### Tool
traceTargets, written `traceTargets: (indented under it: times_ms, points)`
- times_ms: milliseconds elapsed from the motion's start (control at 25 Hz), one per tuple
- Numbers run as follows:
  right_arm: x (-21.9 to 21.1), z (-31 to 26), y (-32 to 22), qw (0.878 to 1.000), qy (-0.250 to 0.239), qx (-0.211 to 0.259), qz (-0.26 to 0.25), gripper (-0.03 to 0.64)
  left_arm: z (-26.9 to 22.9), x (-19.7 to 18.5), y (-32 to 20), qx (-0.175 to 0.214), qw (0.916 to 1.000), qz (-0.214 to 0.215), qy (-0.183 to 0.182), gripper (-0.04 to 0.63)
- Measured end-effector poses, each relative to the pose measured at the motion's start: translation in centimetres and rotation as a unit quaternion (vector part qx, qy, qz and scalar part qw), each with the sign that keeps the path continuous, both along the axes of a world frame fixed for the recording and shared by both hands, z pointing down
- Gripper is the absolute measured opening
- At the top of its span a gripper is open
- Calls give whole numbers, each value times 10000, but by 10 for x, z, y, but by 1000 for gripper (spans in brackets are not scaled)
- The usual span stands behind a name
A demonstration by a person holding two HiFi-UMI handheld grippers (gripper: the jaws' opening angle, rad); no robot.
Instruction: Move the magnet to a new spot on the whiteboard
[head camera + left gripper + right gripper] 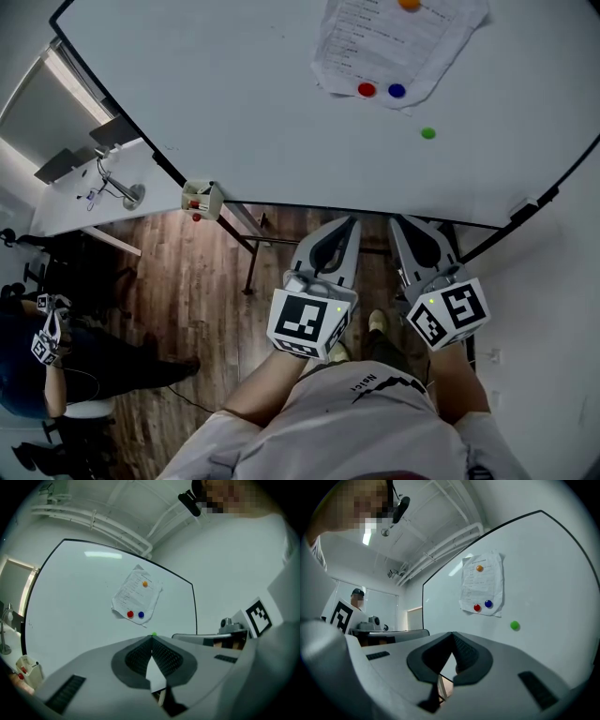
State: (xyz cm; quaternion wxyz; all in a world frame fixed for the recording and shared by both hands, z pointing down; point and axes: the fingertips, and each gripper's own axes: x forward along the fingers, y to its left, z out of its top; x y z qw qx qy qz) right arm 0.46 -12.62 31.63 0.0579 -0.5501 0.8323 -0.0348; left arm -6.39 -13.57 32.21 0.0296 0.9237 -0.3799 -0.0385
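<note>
Large white whiteboard [234, 94] ahead: small round green magnet [428, 133] is spotted at one o'clock; left gripper [339, 230] and right gripper [412, 230] are held shut and empty, being well short of it.

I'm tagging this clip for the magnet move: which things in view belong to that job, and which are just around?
Job: whiteboard; green magnet, likely, standing alone; left tool and right tool, both shut, empty.
Around: paper sheet with its red magnet, blue magnet, orange magnet; small box.
</note>
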Motion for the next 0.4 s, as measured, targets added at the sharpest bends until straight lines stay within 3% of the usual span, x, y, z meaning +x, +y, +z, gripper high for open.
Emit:
traceTargets:
  times_ms: [400]
  points:
    - [-18, 2, 5, 9999, 55, 44, -92, 14, 3, -19, 6, 28, 9999, -118, -9, 11]
